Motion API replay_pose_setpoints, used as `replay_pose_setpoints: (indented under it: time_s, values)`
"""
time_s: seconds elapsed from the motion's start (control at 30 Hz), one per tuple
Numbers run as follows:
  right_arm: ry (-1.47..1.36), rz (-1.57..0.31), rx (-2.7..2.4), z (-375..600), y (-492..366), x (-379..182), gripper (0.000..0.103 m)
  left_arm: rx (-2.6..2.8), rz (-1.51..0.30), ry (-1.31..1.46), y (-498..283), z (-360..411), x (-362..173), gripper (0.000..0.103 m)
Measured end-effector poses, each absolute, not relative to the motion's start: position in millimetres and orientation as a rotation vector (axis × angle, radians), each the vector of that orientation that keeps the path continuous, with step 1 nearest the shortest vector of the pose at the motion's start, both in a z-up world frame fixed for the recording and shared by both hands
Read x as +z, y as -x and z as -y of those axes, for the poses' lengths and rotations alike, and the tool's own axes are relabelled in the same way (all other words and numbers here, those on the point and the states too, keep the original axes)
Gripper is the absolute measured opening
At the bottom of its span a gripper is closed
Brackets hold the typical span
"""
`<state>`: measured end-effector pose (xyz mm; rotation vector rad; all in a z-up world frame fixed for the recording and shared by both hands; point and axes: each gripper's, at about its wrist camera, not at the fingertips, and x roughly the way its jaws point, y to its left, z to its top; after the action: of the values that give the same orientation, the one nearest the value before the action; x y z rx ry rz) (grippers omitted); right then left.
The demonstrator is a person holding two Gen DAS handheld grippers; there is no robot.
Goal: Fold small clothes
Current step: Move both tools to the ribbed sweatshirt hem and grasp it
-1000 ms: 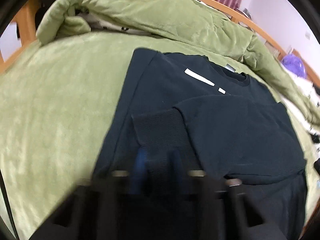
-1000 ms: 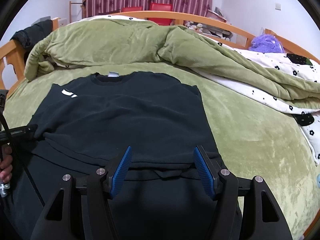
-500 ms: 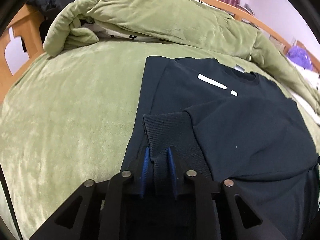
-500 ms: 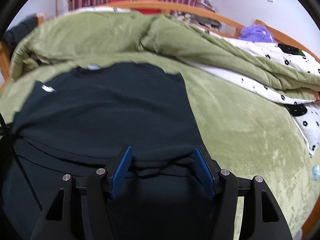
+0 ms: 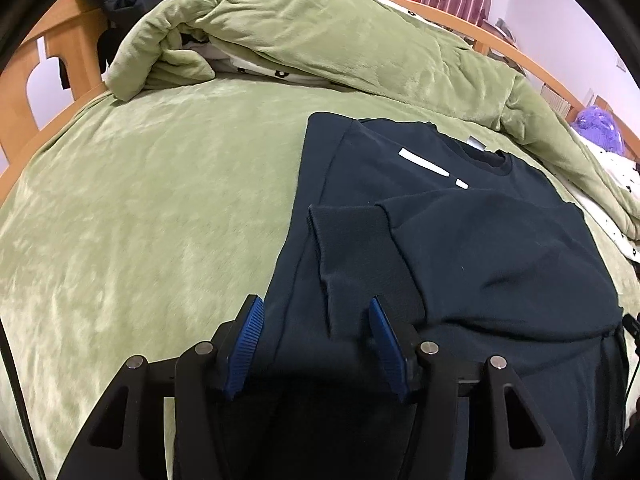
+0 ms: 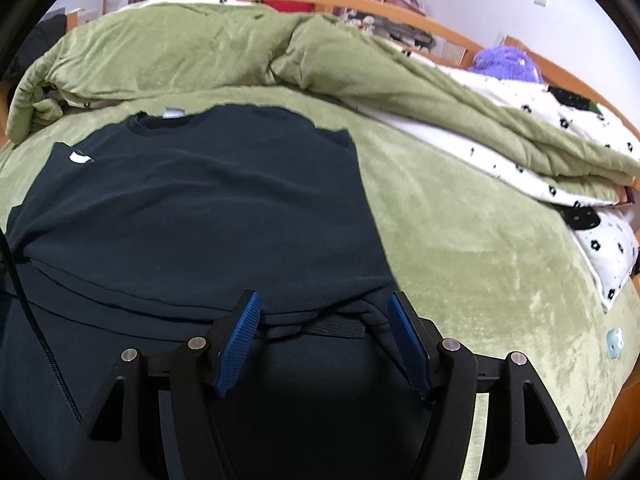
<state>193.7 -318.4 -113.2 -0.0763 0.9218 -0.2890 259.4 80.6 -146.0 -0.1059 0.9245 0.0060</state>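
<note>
A black sweatshirt (image 5: 460,240) with a white chest mark lies flat on the green bed, both sleeves folded across its body. It also shows in the right wrist view (image 6: 200,220). The ribbed cuff (image 5: 352,248) of one folded sleeve lies just ahead of my left gripper (image 5: 316,320), which is open and holds nothing. My right gripper (image 6: 324,320) is open and empty over the shirt's lower right part, where a bunched cuff (image 6: 336,326) lies between its blue pads.
A rumpled green duvet (image 5: 320,40) is piled behind the shirt, with a white flowered sheet (image 6: 540,160) at the right. A wooden bed frame (image 5: 52,60) runs around the bed. Bare green blanket (image 5: 140,220) spreads left of the shirt and right of it (image 6: 480,248).
My left gripper was shut on the sleeve cuff and has now opened, leaving the cuff lying on the shirt. The right gripper stayed open and shifted slightly over the shirt's lower part.
</note>
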Motion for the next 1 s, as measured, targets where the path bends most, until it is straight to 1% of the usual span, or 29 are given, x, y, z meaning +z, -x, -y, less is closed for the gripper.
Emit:
replay_pose_setpoints:
  time_s: [0.3,0.43,0.53,0.6,0.73,0.87,0.93,0.97,1.0]
  values:
    - [0.097,-0.81,-0.305,306.7,-153.1,-61.6,0.065,0.019,-0.842,0.171,-211.2,-90.9,-108.3,0.053]
    - [0.076,-0.79,-0.241,298.6,-126.9,-40.5,0.065,0.013,-0.817,0.187,-186.7,-88.5,-90.6,0.051]
    - [0.086,-0.785,-0.202,292.8,-110.3,-33.2,0.067,-0.02,-0.79,0.201,-164.6,-85.3,-76.9,0.051]
    - [0.085,-0.783,-0.177,289.1,-97.9,-29.3,0.07,-0.029,-0.767,0.185,-149.3,-80.8,-68.1,0.051]
    - [0.063,-0.774,-0.161,284.7,-66.0,-26.2,0.071,-0.016,-0.723,0.109,-118.7,-72.1,-53.6,0.053]
    - [0.069,-0.762,-0.183,278.3,-35.0,-24.5,0.072,-0.012,-0.705,0.079,-94.2,-71.0,-42.5,0.058]
    - [0.086,-0.755,-0.199,274.1,-19.7,-24.6,0.074,-0.019,-0.693,0.084,-85.0,-73.6,-36.8,0.064]
    - [0.089,-0.755,-0.204,273.8,-14.9,-24.8,0.076,-0.018,-0.688,0.085,-81.7,-74.7,-35.3,0.068]
    - [0.09,-0.757,-0.21,272.9,-8.6,-25.8,0.076,-0.017,-0.682,0.087,-78.0,-76.8,-33.1,0.07]
